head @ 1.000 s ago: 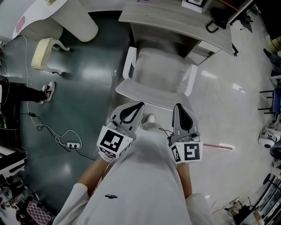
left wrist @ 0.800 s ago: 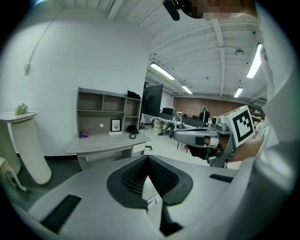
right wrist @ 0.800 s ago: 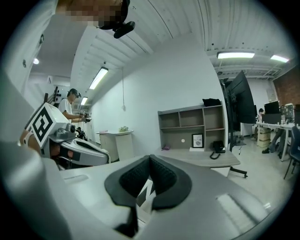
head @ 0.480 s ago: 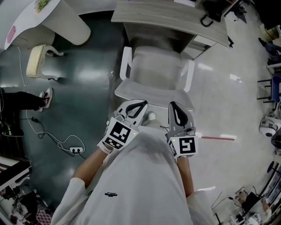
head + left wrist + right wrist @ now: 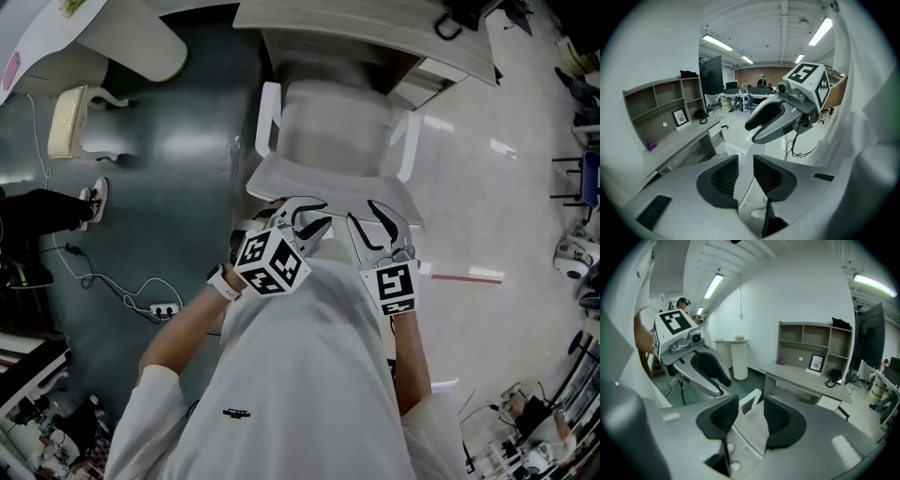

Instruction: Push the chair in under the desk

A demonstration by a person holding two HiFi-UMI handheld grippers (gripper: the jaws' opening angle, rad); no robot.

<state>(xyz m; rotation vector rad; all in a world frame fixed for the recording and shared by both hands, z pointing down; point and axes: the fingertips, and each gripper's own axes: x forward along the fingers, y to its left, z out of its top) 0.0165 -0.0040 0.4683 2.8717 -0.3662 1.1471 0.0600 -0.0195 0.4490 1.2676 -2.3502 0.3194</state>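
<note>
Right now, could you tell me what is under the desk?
The chair seat's front edge reaches the shadowed opening, and a drawer unit sits beside it. The desk itself covers anything deeper.

Matt plastic chair (image 5: 333, 127), wood-grain desk (image 5: 375, 26), glossy polished floor (image 5: 487, 211).

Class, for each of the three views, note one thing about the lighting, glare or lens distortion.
Head view: ceiling lights glare off the glossy floor right of the chair. Left gripper view: strong fisheye bending, dark corners, bright ceiling strip lights. Right gripper view: the same curved distortion, and the strip light at upper right blooms.
</note>
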